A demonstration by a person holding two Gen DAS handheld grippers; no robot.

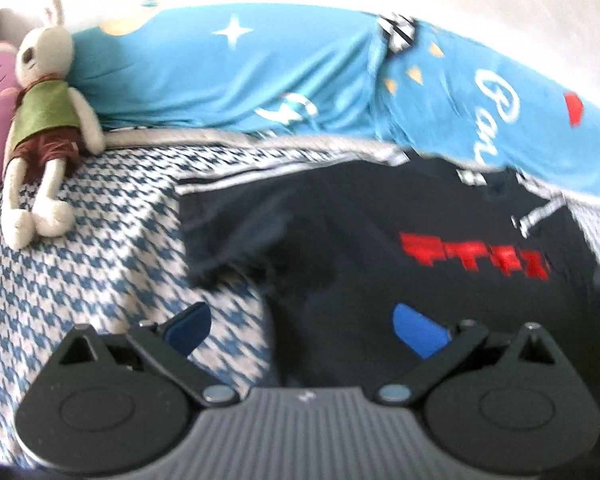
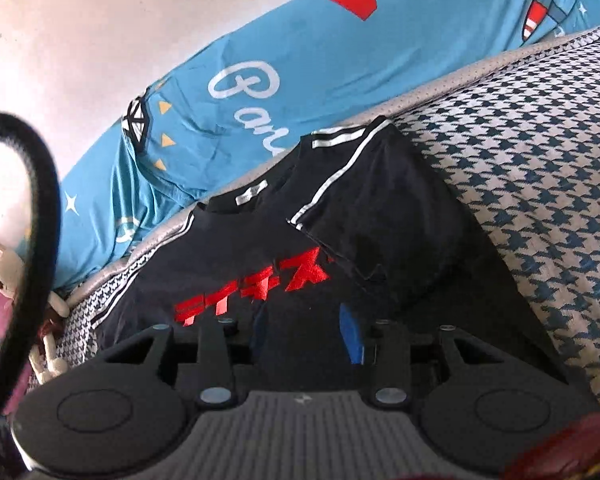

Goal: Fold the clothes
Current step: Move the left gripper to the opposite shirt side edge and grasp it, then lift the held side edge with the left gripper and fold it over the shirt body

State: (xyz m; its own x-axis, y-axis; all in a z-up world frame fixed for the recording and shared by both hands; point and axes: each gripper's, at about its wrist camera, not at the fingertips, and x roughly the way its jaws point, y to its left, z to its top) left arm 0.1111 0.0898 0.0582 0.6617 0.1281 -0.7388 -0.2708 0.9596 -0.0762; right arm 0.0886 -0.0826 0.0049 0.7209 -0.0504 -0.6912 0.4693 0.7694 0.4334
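Black T-shirt (image 2: 284, 248) half-folded on houndstooth bedspread (image 2: 540, 184), right sleeve side laid over the chest.

Right gripper (image 2: 304, 328), fingers narrowed yet parted, rides over the hem with no cloth visibly pinched; left gripper (image 1: 304, 324) hangs wide open at the shirt's 7 o'clock edge, the left sleeve (image 1: 228, 216) spread at 10 o'clock. A neat fold likely means matching edges.
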